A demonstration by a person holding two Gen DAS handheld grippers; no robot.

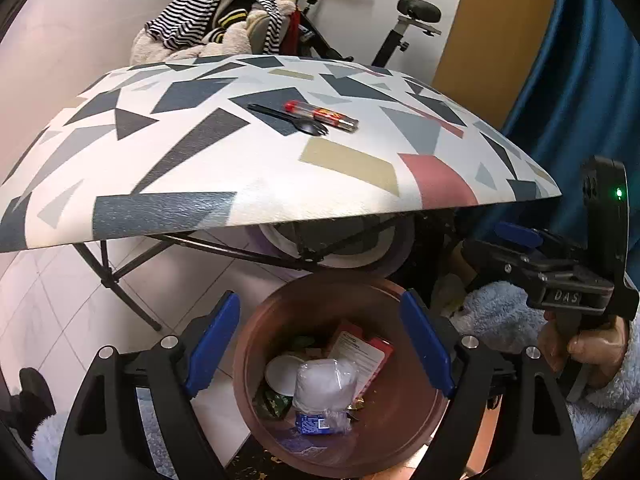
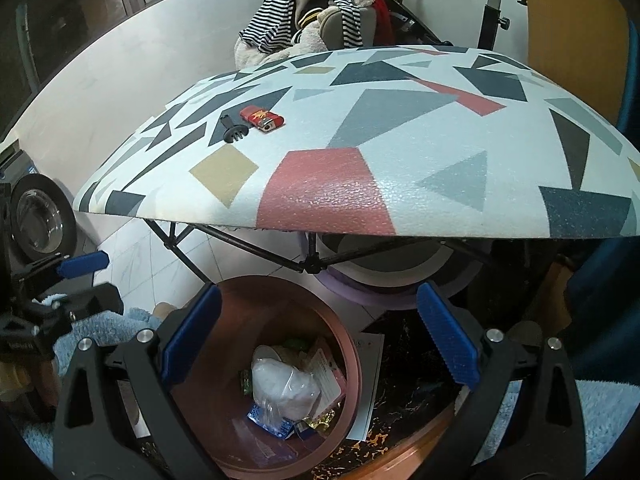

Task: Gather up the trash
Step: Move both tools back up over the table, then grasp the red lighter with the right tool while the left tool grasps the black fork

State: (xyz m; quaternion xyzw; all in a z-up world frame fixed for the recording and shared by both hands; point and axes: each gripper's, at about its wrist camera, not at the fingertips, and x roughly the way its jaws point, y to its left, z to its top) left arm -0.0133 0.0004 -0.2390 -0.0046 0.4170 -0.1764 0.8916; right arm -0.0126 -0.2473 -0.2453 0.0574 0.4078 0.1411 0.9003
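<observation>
A brown round bin stands on the floor below the table's front edge. It holds a clear plastic bag, a white lid and wrappers. On the patterned table lie a black plastic fork and a red lighter, side by side. My left gripper is open and empty above the bin. My right gripper is open and empty above the bin; it also shows at the right of the left wrist view.
A chair piled with striped clothes and an exercise bike stand behind the table. A round stool sits under it. A blue curtain hangs right. A glass ashtray is at left.
</observation>
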